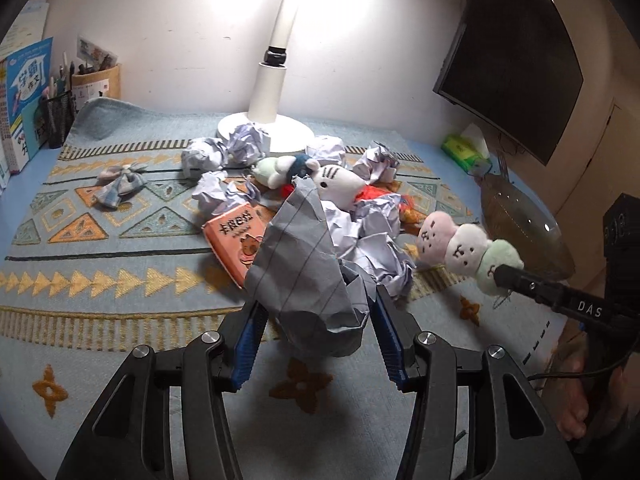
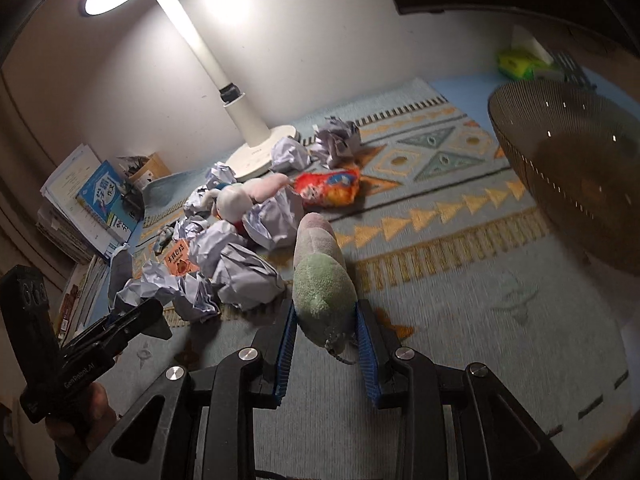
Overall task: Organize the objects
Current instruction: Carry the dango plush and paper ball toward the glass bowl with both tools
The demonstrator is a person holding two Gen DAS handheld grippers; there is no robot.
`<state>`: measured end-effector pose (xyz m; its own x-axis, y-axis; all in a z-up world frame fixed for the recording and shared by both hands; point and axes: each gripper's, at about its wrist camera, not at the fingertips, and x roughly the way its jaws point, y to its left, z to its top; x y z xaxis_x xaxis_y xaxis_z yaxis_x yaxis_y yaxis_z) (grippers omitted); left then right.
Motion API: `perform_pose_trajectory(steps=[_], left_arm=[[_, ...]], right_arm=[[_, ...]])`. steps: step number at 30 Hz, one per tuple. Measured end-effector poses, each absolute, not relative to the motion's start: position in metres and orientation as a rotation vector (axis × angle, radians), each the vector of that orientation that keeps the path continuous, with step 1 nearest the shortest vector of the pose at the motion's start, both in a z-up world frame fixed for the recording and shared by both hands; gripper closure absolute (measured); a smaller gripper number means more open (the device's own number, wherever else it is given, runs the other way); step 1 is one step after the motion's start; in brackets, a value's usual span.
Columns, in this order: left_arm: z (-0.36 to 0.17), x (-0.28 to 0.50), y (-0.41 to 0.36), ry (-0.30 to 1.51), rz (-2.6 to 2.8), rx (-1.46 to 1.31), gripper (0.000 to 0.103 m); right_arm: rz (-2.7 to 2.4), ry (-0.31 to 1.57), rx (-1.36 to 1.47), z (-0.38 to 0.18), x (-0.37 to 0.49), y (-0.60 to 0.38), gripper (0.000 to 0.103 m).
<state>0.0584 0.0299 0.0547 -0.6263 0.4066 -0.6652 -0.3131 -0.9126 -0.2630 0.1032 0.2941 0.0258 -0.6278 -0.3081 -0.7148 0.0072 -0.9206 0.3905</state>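
Our left tongs (image 1: pixel 318 316) pinch a crumpled sheet of lined grey paper (image 1: pixel 304 256), lifted near the heap of paper balls (image 1: pixel 372 240). Our right tongs (image 2: pixel 326 344) clamp a soft three-ball plush skewer (image 2: pixel 320 272) by its green end, above the woven patterned rug (image 2: pixel 460 280). A brown ribbed bowl (image 2: pixel 568 184) sits far right.

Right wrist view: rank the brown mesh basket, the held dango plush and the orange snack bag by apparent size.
1. Brown mesh basket, largest.
2. Dango plush in the right gripper, though nearness to the camera inflates it.
3. Orange snack bag, smallest; true order of these two unsure.
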Motion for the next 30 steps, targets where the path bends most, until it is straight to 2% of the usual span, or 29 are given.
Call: perform_pose_trajectory(steps=[4,6,7,10,11,12,13,14,27,28,29,30], left_arm=[[0.055,0.065,0.044,-0.108,2.506,-1.079,0.054],[0.055,0.066,0.049,-0.093,2.501,-1.08,0.054],[0.054,0.066,0.051,-0.088,2.499,-1.083,0.053],[0.053,0.065,0.057,-0.072,2.483,-1.099,0.053],[0.052,0.065,0.059,-0.064,2.478,-1.102,0.053],[0.052,0.065,0.062,-0.056,2.475,-1.102,0.053],[0.051,0.066,0.064,-0.049,2.472,-1.101,0.053],[0.052,0.066,0.067,-0.043,2.469,-1.101,0.053],[0.056,0.07,0.077,0.032,2.476,-1.066,0.053],[0.056,0.071,0.077,0.033,2.478,-1.065,0.053],[0.057,0.071,0.078,0.034,2.479,-1.061,0.053],[0.058,0.072,0.078,0.034,2.48,-1.059,0.053]], right_arm=[[-2.599,-0.565,1.327,0.011,0.109,0.31,0.072],[-2.639,-0.485,1.4,0.006,0.108,0.314,0.067],[-2.644,-0.433,1.437,0.004,0.107,0.314,0.061],[-2.631,-0.307,1.454,0.007,0.103,0.314,0.056],[-2.633,-0.272,1.446,0.009,0.101,0.313,0.049],[-2.64,-0.235,1.443,0.011,0.098,0.312,0.033],[-2.659,-0.204,1.423,0.014,0.096,0.31,0.023],[-2.673,-0.173,1.406,0.015,0.093,0.308,0.021],[-2.661,0.03,1.422,0.003,0.049,0.278,0.023],[-2.654,0.024,1.417,0.003,0.049,0.277,0.029],[-2.643,0.022,1.418,0.002,0.049,0.276,0.039],[-2.634,0.022,1.425,0.0,0.049,0.276,0.044]])
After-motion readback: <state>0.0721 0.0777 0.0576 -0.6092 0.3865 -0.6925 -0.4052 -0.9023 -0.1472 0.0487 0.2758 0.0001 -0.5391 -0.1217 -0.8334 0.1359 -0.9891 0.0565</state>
